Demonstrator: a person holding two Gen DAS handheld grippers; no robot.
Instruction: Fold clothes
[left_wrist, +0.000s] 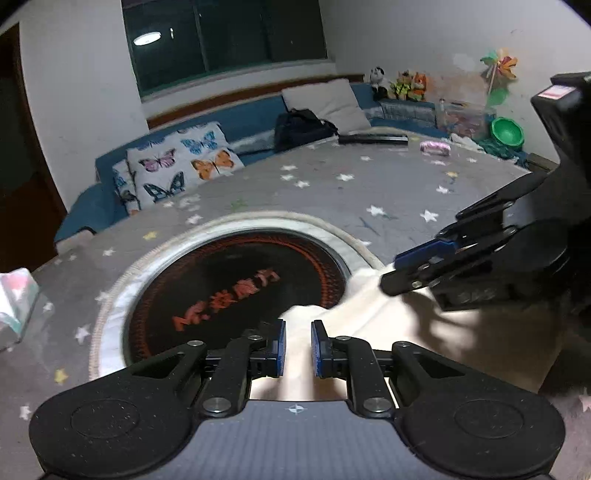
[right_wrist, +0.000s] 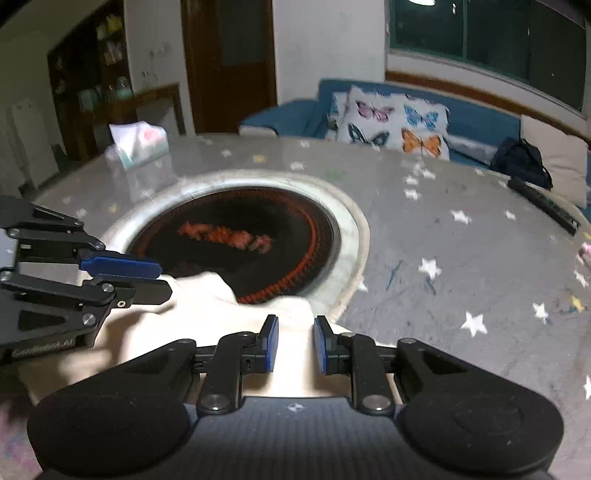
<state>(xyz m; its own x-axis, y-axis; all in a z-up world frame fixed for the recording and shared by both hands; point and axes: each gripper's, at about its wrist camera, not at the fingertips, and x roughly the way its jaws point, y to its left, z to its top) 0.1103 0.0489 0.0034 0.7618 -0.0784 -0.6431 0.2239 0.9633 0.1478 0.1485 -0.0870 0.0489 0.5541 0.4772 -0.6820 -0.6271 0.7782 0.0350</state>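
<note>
Two black hand-held grippers with blue finger pads work side by side over a cream-coloured cloth garment (left_wrist: 369, 314) that lies bunched on the near part of a round table covered in grey cloth with white and yellow stars (left_wrist: 332, 192).

Left gripper (left_wrist: 298, 349): jaws stand slightly apart, the pads clear of the fabric on both sides. A raised fold of the cream garment sits in the gap between them, not pressed.

Right gripper (right_wrist: 295, 343): jaws likewise slightly apart, with a ridge of the same garment between the pads and a visible gap on each side. No grip is evident.

Each gripper appears in the other's view, just beside its neighbour, both angled down toward the garment's far edge.

The garment's far edge overlaps the near rim of a round black glass hotplate with red ring pattern and red characters (left_wrist: 236, 280), set at the table's centre inside a pale fringed border.

A white tissue pack with pink and green print (right_wrist: 138, 142) rests near the table's left edge. A long black bar-shaped object (right_wrist: 543, 205) lies toward the far right edge. Both views are blurred in places.
</note>
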